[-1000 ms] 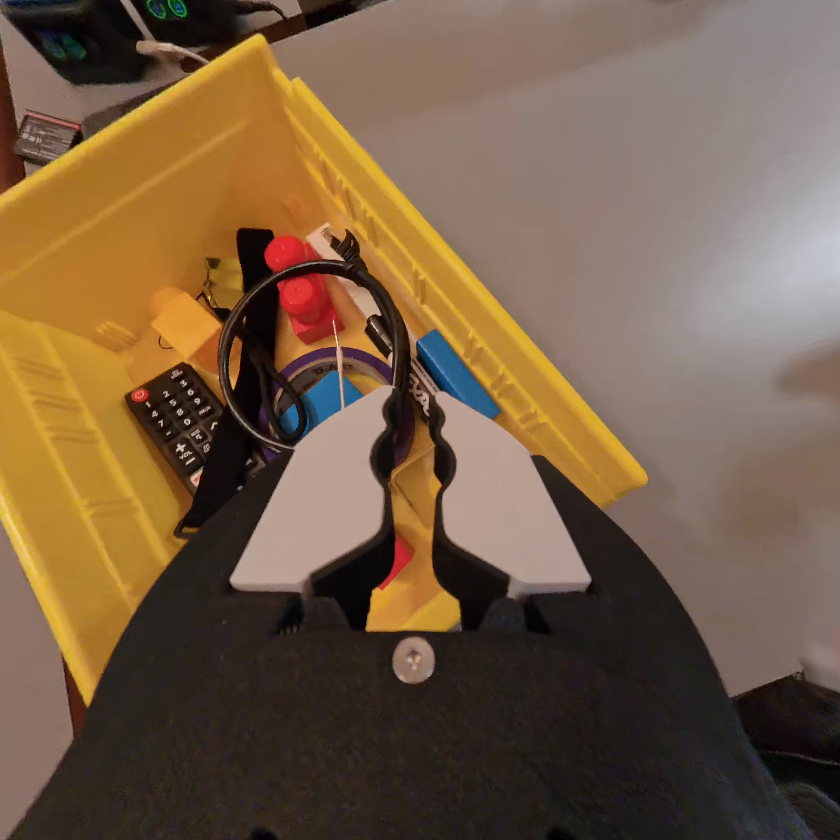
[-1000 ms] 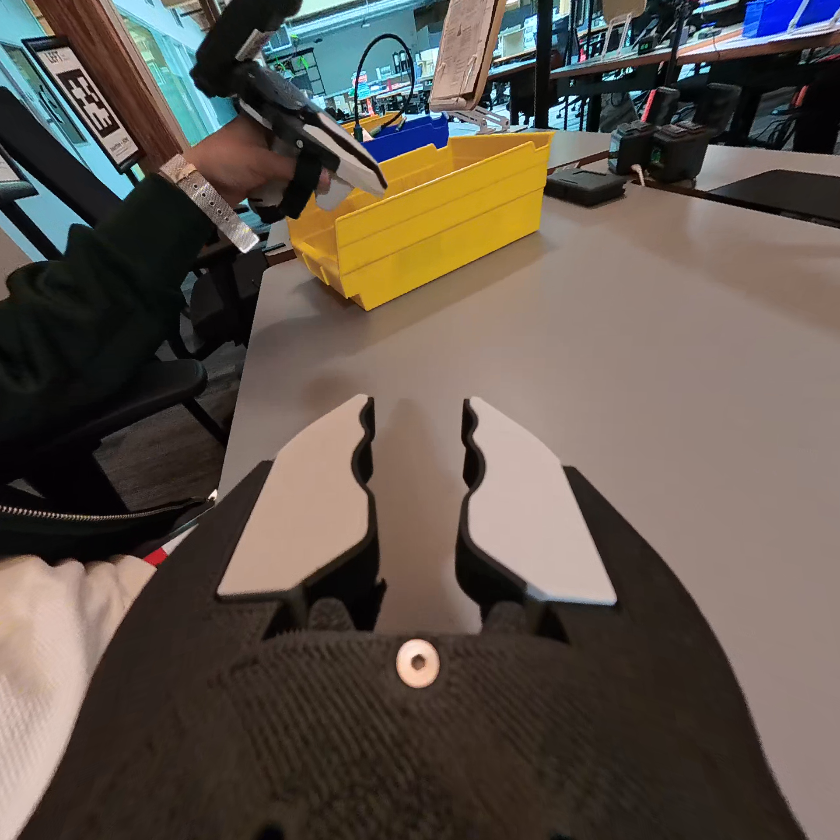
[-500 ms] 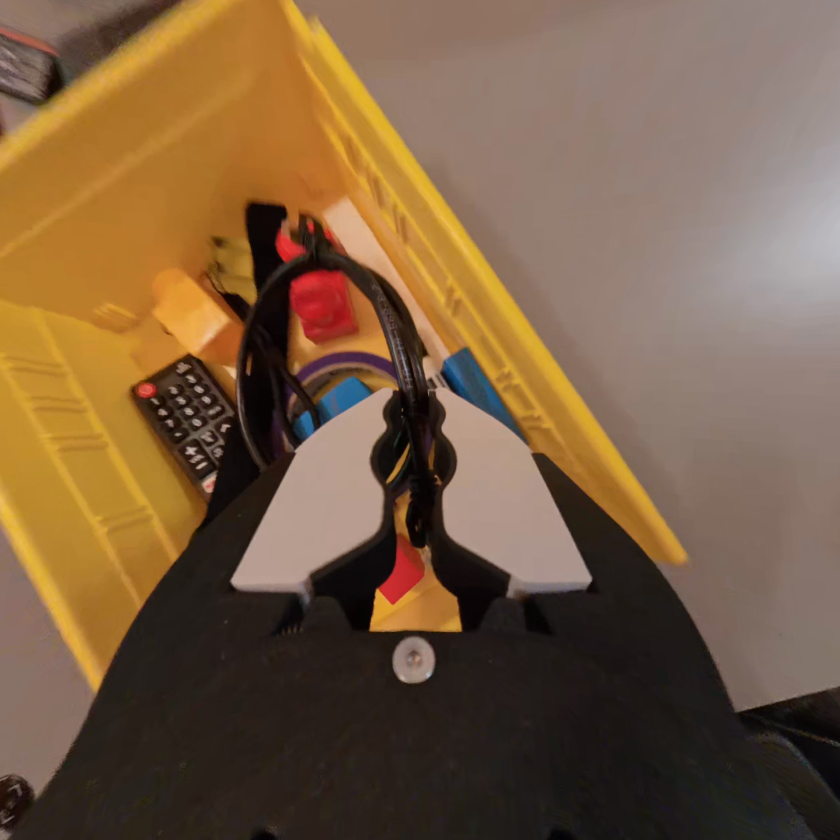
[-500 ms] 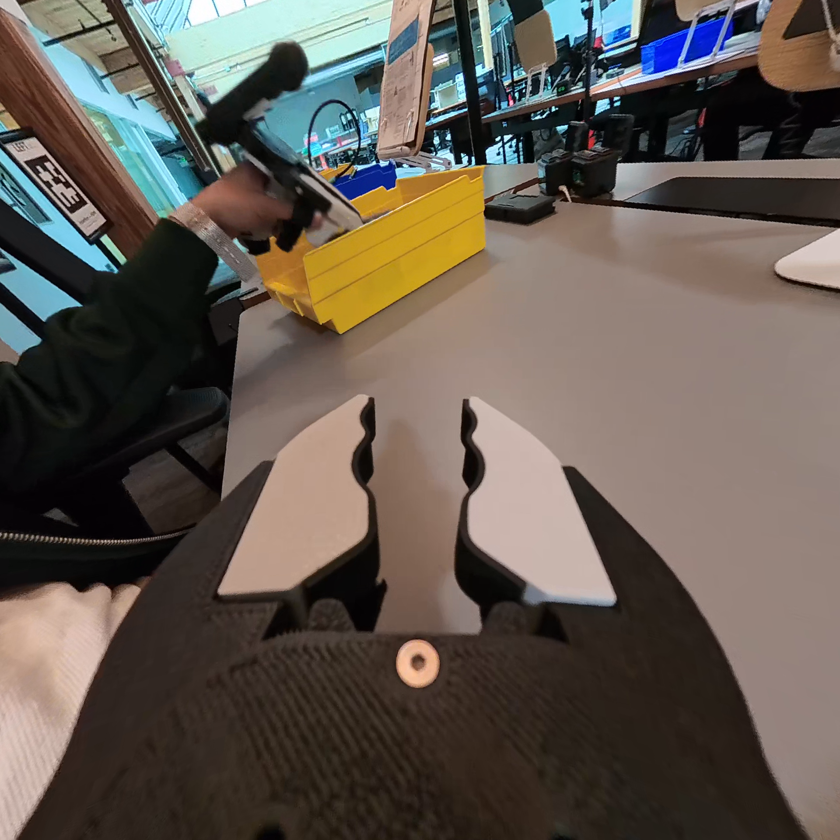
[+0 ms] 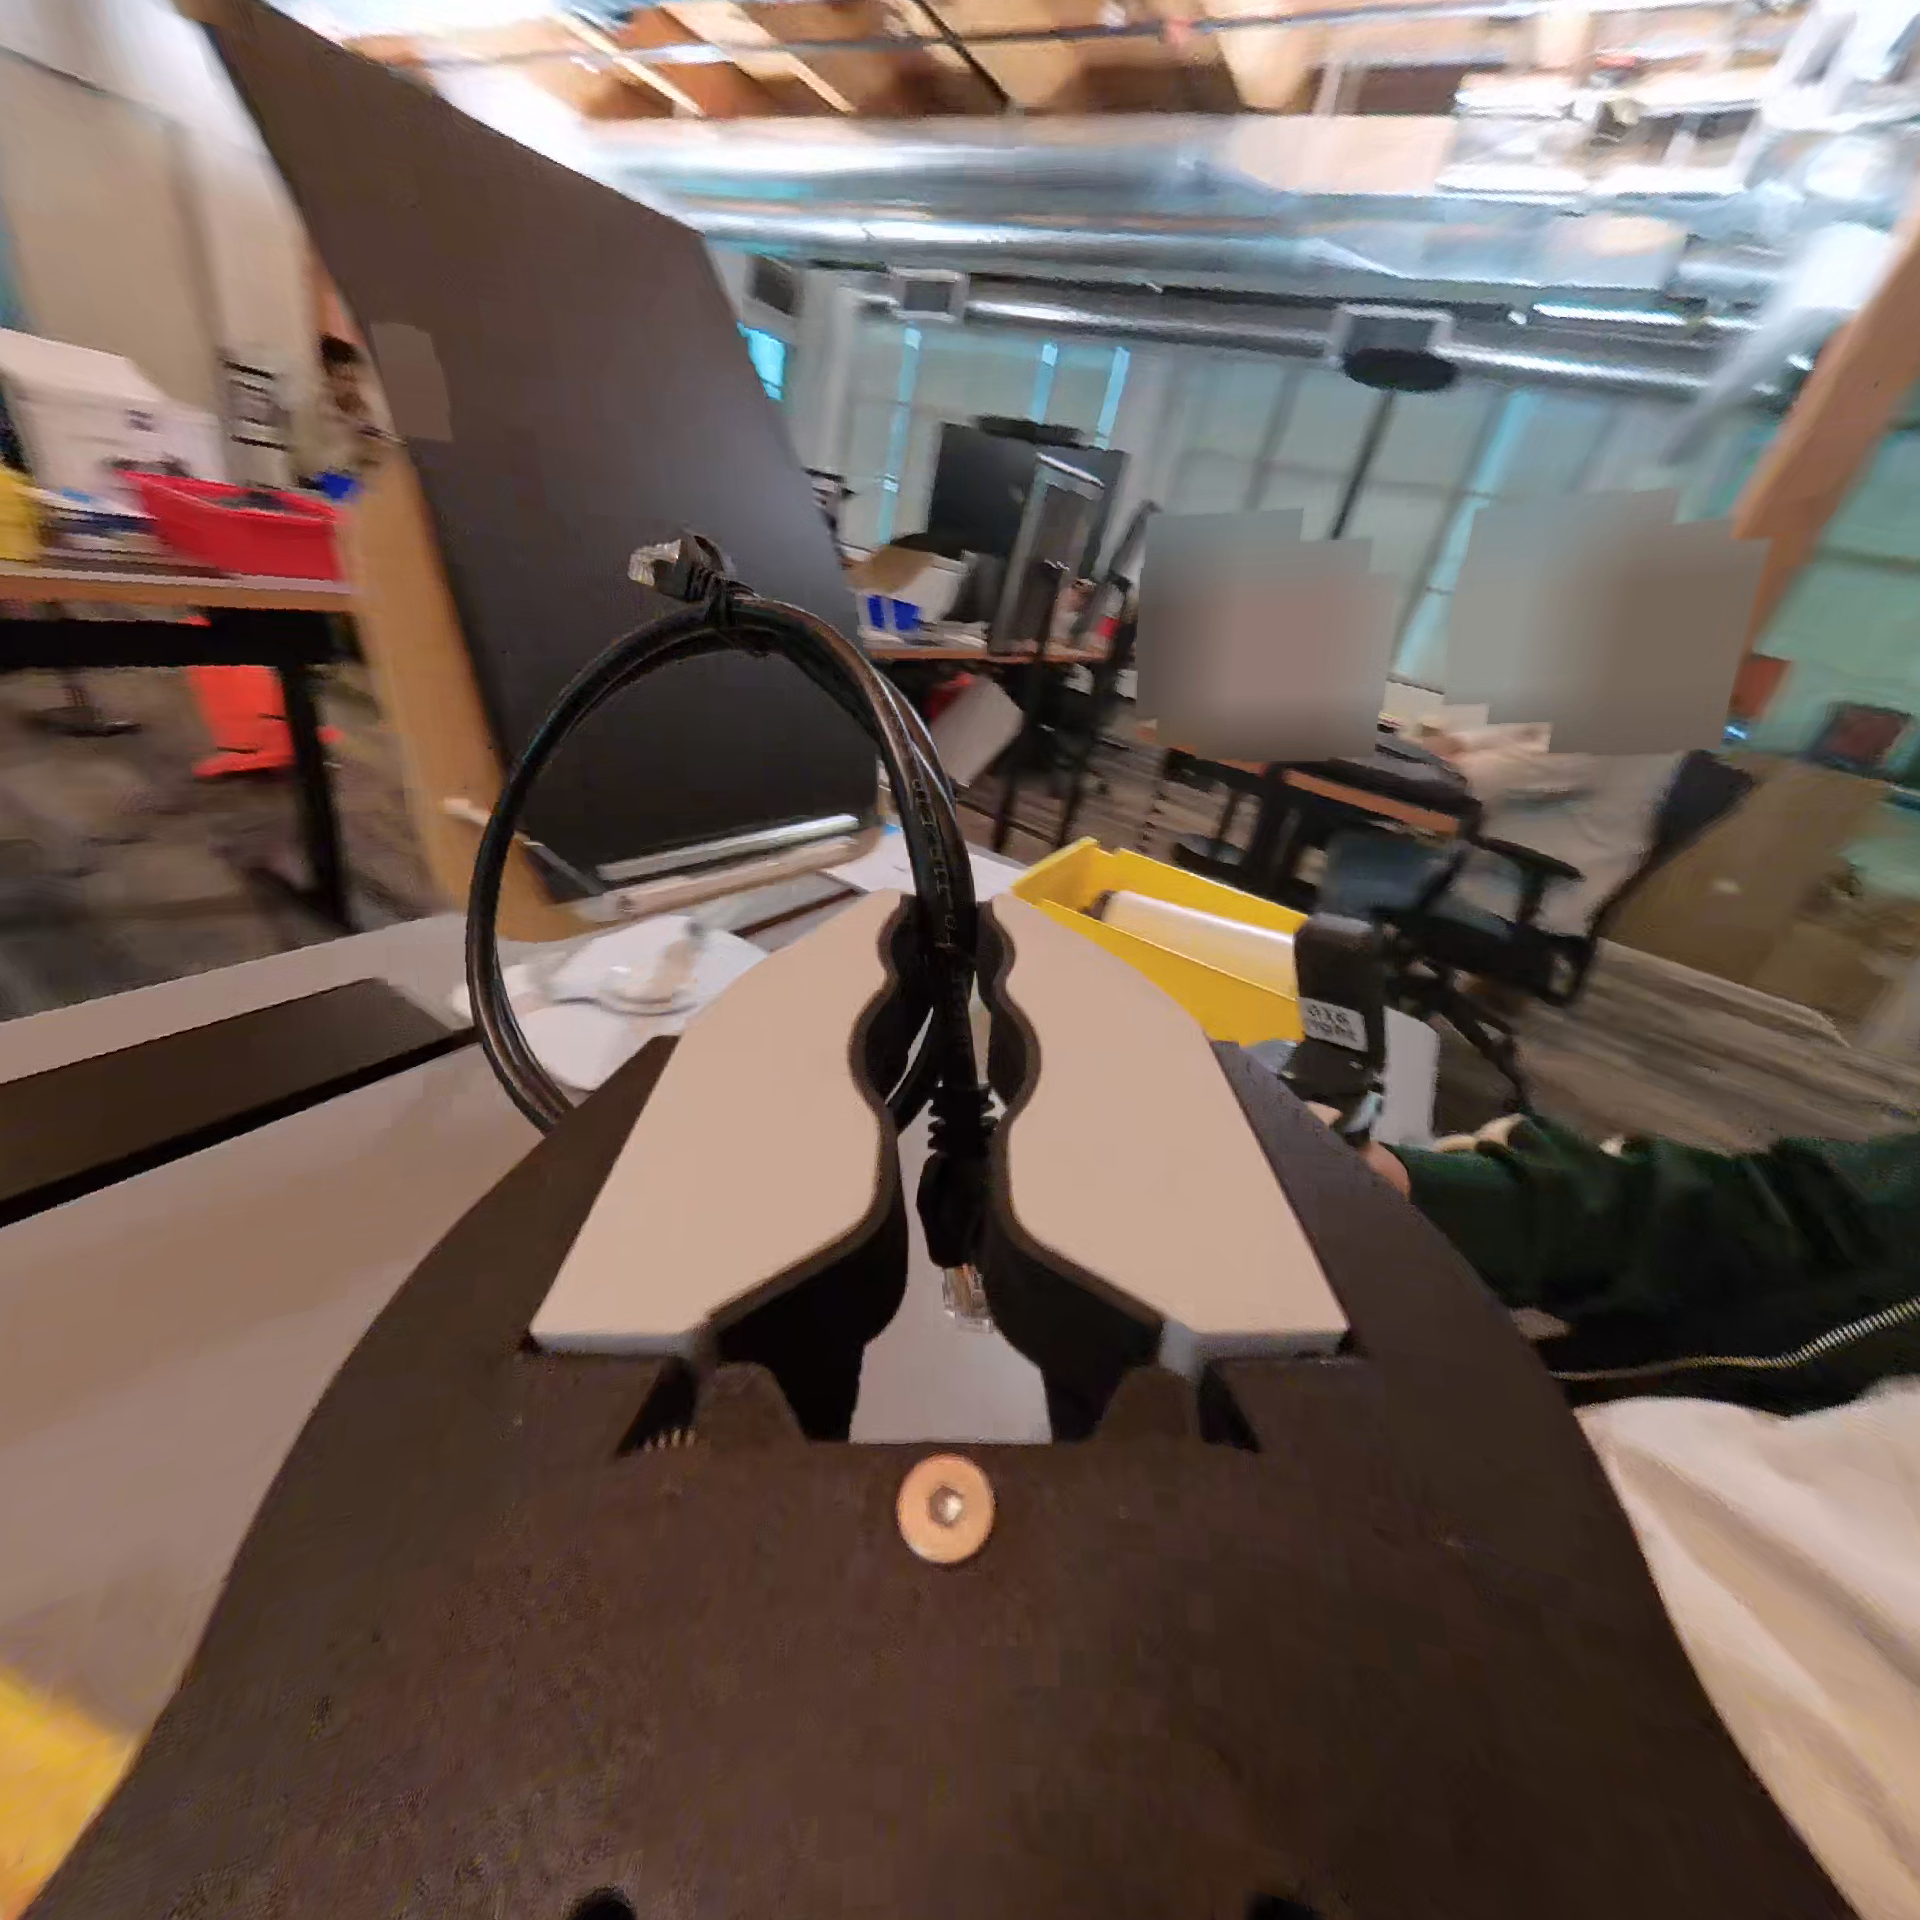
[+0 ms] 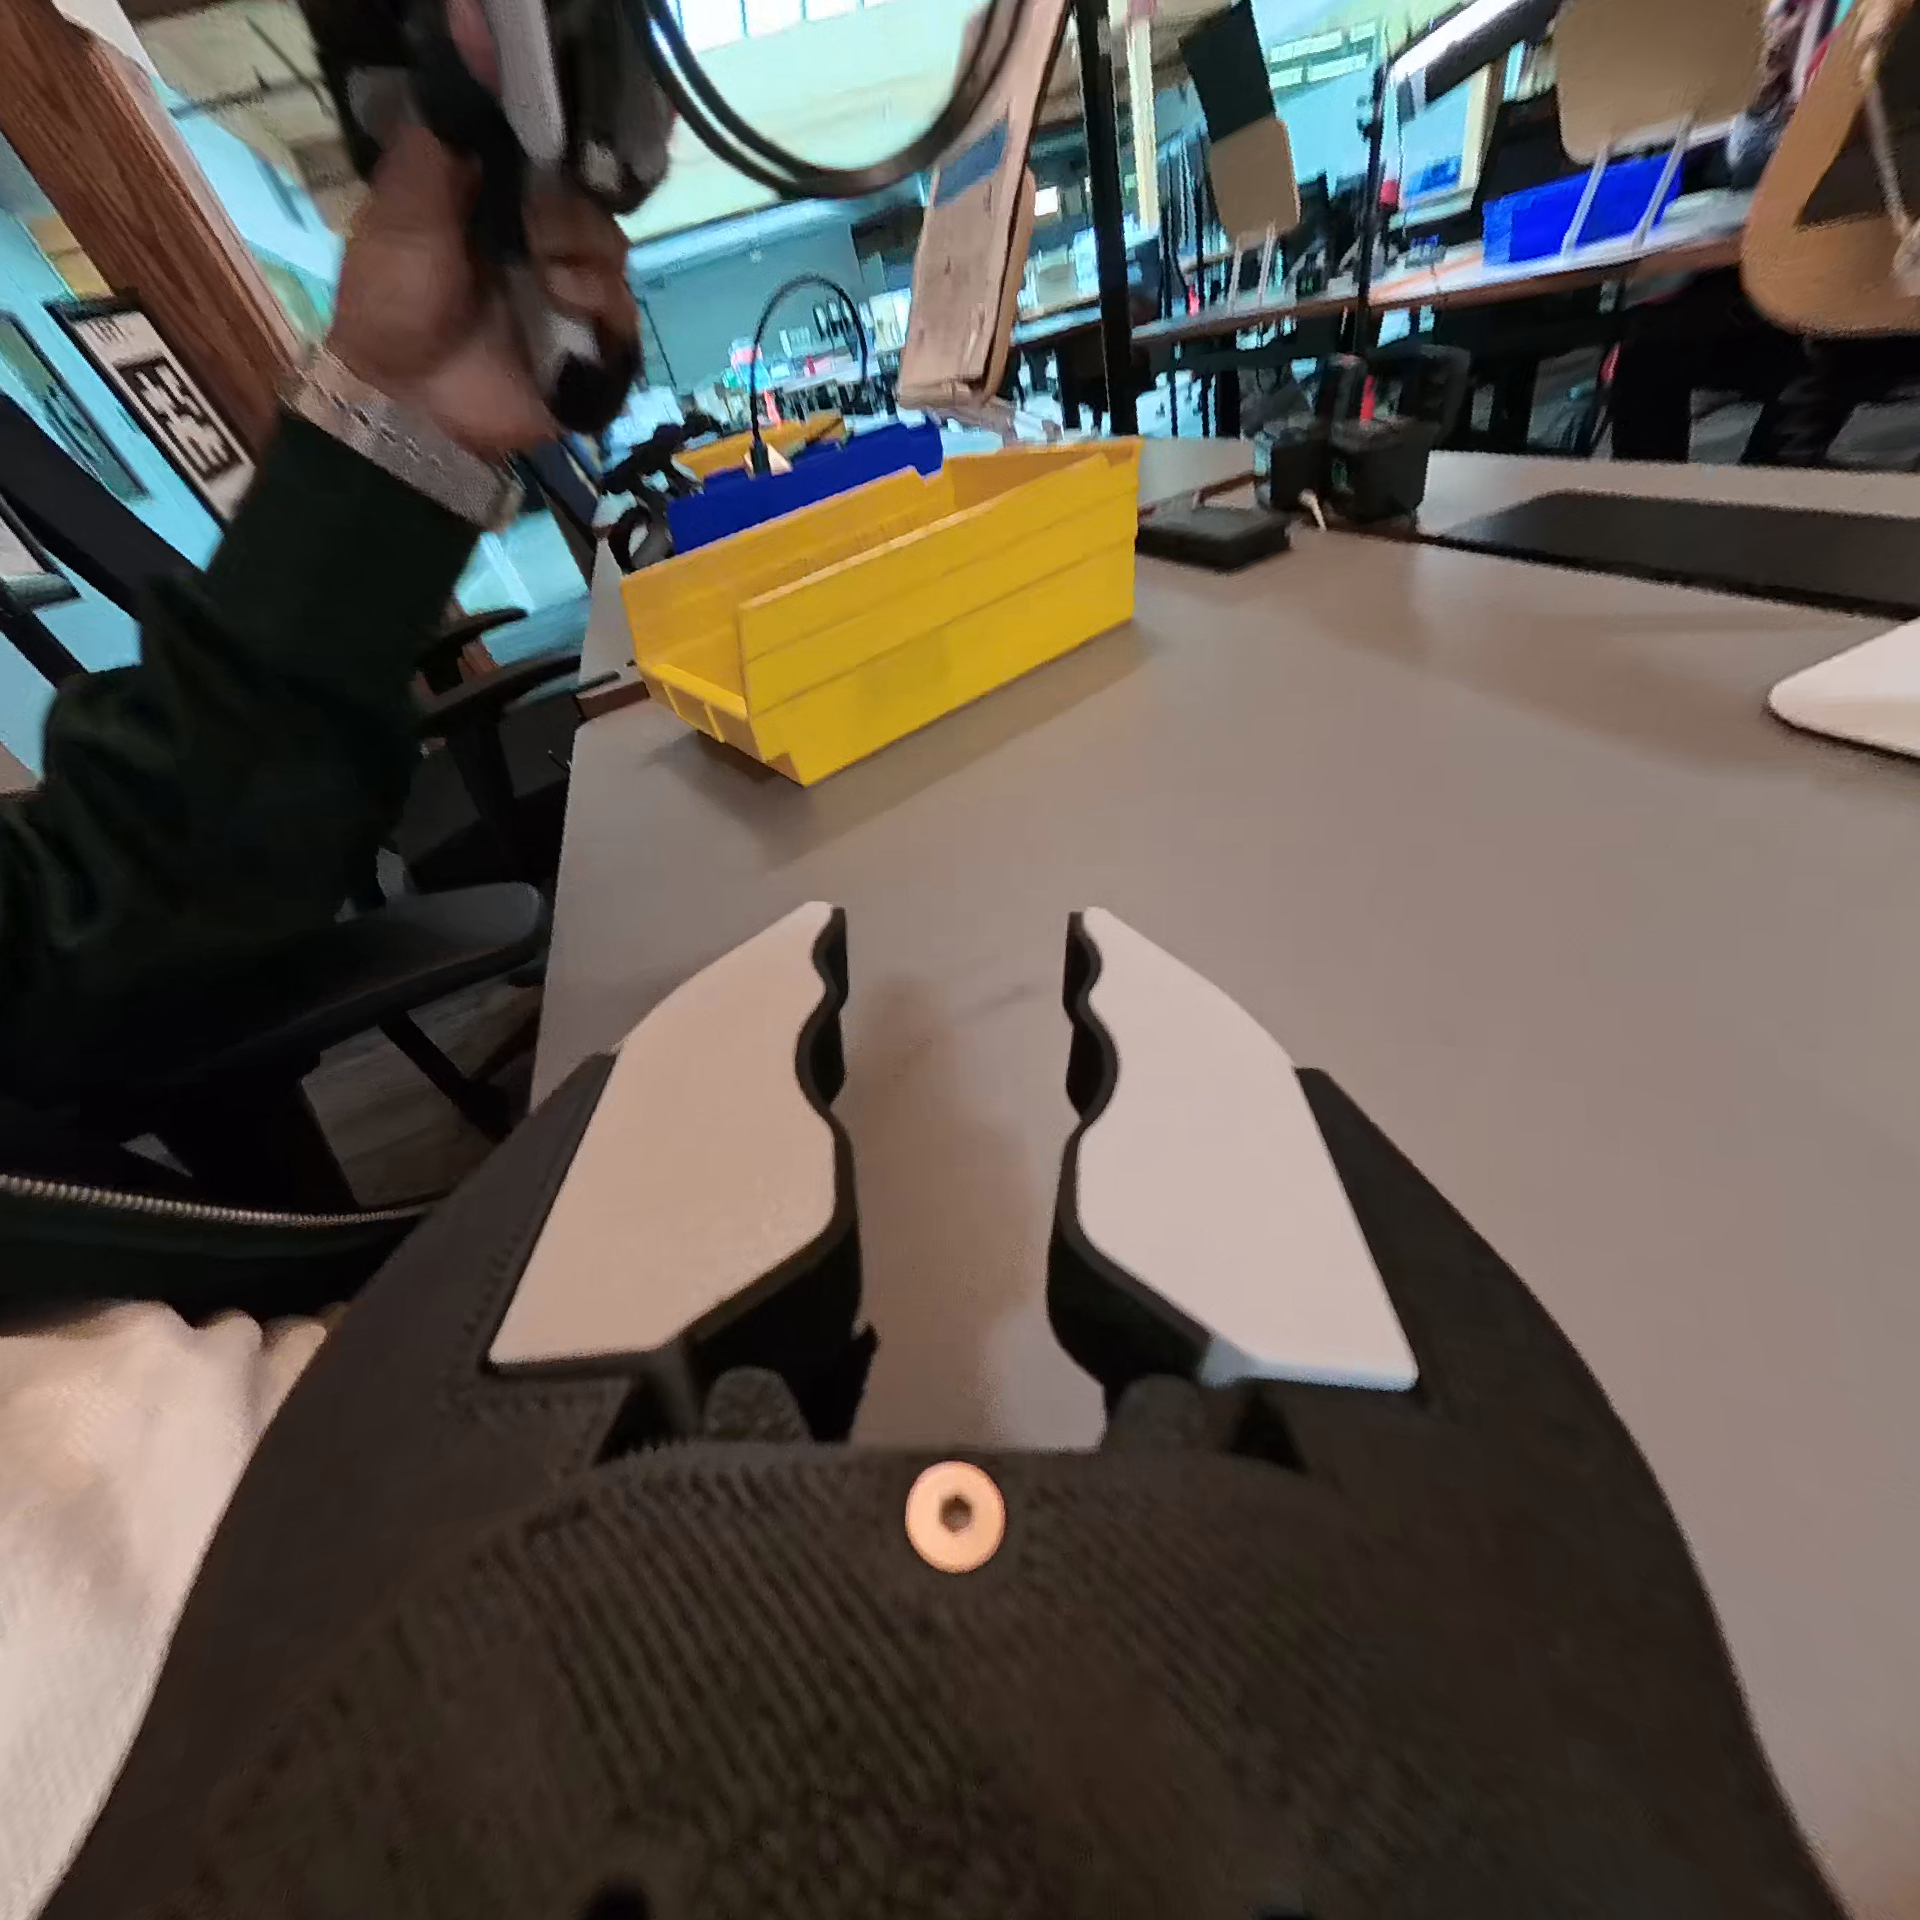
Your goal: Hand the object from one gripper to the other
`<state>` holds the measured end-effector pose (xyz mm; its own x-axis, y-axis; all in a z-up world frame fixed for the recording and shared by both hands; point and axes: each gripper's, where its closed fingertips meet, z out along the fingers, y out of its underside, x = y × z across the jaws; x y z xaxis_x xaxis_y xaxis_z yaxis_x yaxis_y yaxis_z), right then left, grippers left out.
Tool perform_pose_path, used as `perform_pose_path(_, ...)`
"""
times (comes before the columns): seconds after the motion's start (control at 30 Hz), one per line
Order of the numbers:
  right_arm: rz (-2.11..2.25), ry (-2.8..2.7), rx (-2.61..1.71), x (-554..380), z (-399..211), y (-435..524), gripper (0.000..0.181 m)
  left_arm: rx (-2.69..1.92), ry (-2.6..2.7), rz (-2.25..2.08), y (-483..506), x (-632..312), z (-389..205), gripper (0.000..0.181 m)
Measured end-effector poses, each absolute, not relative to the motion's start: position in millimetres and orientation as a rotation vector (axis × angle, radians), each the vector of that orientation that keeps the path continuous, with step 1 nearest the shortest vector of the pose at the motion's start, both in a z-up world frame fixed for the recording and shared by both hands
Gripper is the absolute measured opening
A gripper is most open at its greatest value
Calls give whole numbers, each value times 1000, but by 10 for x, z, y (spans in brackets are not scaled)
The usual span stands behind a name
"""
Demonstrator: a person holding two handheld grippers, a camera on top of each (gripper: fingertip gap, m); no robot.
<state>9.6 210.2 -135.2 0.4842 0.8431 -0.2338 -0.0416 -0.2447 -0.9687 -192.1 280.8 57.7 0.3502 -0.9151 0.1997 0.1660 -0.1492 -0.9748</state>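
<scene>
In the left wrist view, a coiled black cable (image 5: 717,831) is pinched between the closed fingers of the left gripper (image 5: 945,914) and held up above the grey table (image 5: 208,1299). In the right wrist view, the right gripper (image 6: 951,925) is seen with fingers spread and nothing between them, low over the table, while the cable loop (image 6: 821,135) is held high at upper left, above the yellow bin (image 6: 935,623).

One coiled black cable (image 5: 717,665), two tools, two bins — yellow (image 6: 935,613), blue (image 6: 800,488).

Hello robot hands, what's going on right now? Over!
Left gripper shut on black network cable, coil held up in the air. Right gripper open, empty, low over grey table. Nothing between them.
</scene>
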Motion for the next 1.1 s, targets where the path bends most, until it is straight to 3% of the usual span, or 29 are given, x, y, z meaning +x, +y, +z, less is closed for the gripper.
perform_pose_path(0.33,1159,-172,-1403,887,-950,2385,47,-1406,1029,-1349,2377,69,-586,10)
perform_pose_path(0.67,1641,60,-1292,922,-940,2370,49,-1373,1283,-1150,1988,548,-1155,11)
perform_pose_path(0.73,1651,19,-1283,880,-914,2331,30,-1375,1309,-1133,1960,573,-1204,11)
perform_pose_path(0.87,1654,-25,-1277,847,-900,2294,15,-1375,1370,-1131,1911,603,-1320,11)
perform_pose_path(1.03,1646,-106,-1298,751,-874,2226,7,-1415,1387,-1164,1921,593,-1420,13)
perform_pose_path(1.1,1588,-165,-1306,723,-832,2192,6,-1402,1363,-1209,1921,591,-1388,29)
